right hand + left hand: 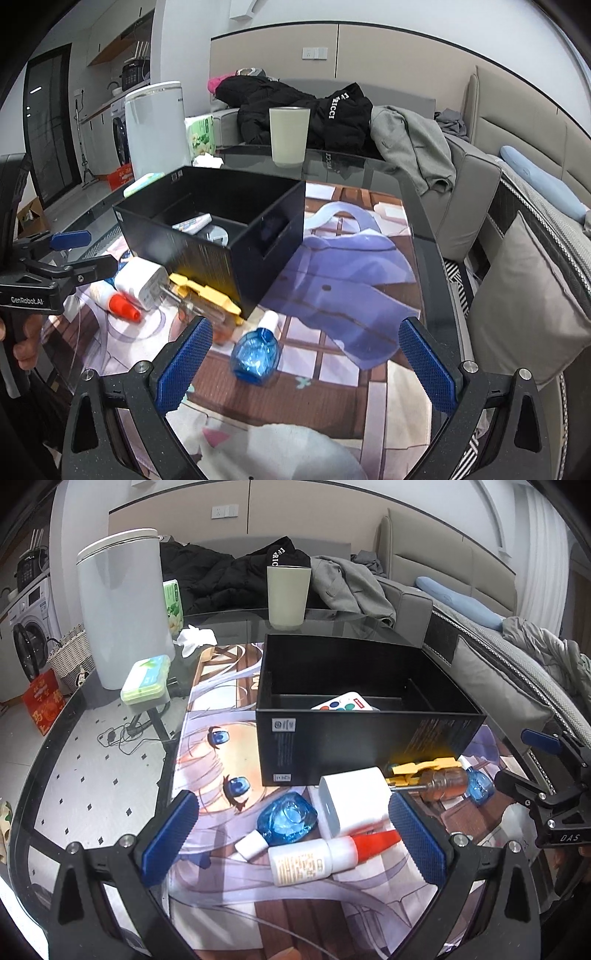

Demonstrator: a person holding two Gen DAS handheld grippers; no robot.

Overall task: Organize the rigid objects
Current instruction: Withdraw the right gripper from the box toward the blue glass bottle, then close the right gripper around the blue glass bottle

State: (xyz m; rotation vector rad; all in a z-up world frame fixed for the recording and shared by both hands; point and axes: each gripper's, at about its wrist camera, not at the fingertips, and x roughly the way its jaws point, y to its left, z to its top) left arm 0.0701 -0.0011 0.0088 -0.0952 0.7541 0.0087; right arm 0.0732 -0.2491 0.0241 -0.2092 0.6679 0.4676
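A black divided box (369, 734) (221, 236) stands on the printed mat, with a white remote (345, 704) (194, 222) inside. In front of it lie a white charger (354, 799) (142, 282), a glue bottle with a red tip (325, 858) (114, 301), two blue bottles (286, 818) (478, 784) (255, 352), a yellow clip (424, 767) (207, 295) and an amber-handled screwdriver (439, 782). My left gripper (295, 834) is open around the glue bottle and the near blue bottle. My right gripper (304, 360) is open, with a blue bottle between its fingers.
A tall white canister (123, 605) (155, 127), a beige cup (288, 594) (289, 134), a green case (147, 679) and tissues (173, 603) stand on the glass table (92, 775). Clothes lie on a sofa (461, 565) behind. A grey cushion (524, 302) is at right.
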